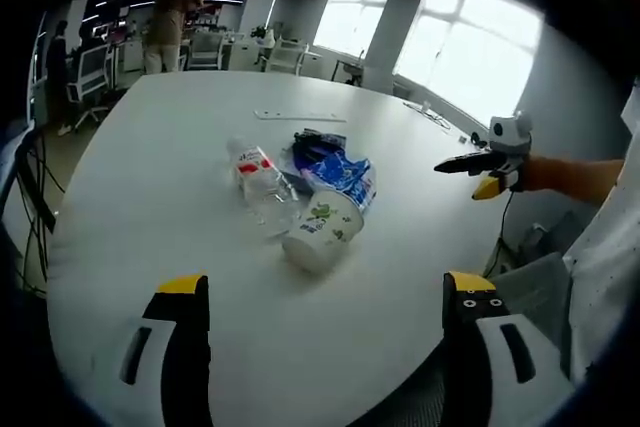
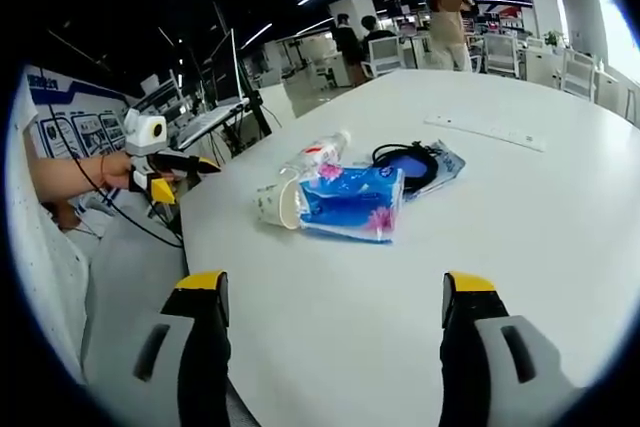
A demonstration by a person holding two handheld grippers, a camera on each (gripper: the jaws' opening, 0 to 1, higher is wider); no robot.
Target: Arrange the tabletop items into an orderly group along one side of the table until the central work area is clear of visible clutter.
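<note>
A small pile lies mid-table on the white table (image 1: pixel 140 197): a clear plastic bottle (image 1: pixel 262 183) with a red label, a paper cup (image 1: pixel 322 228) on its side, a blue tissue pack (image 1: pixel 346 175) and a dark blue pouch with a black cable (image 1: pixel 313 147). My left gripper (image 1: pixel 327 284) stands open at the near edge, short of the cup. In the right gripper view the bottle (image 2: pixel 315 155), cup (image 2: pixel 278 205), tissue pack (image 2: pixel 352 202) and pouch (image 2: pixel 415 165) lie beyond my open right gripper (image 2: pixel 333 284). Each gripper also shows hand-held at the table's rim, the right gripper (image 1: pixel 485 165) and the left gripper (image 2: pixel 165 169).
A thin white strip (image 1: pixel 300 115) lies on the far part of the table (image 2: pixel 550 247). Office chairs (image 1: pixel 205 50) and a standing person (image 1: pixel 165 22) are beyond it. Cables (image 1: pixel 35 187) hang off one side. Desks with monitors (image 2: pixel 215 87) stand behind the other.
</note>
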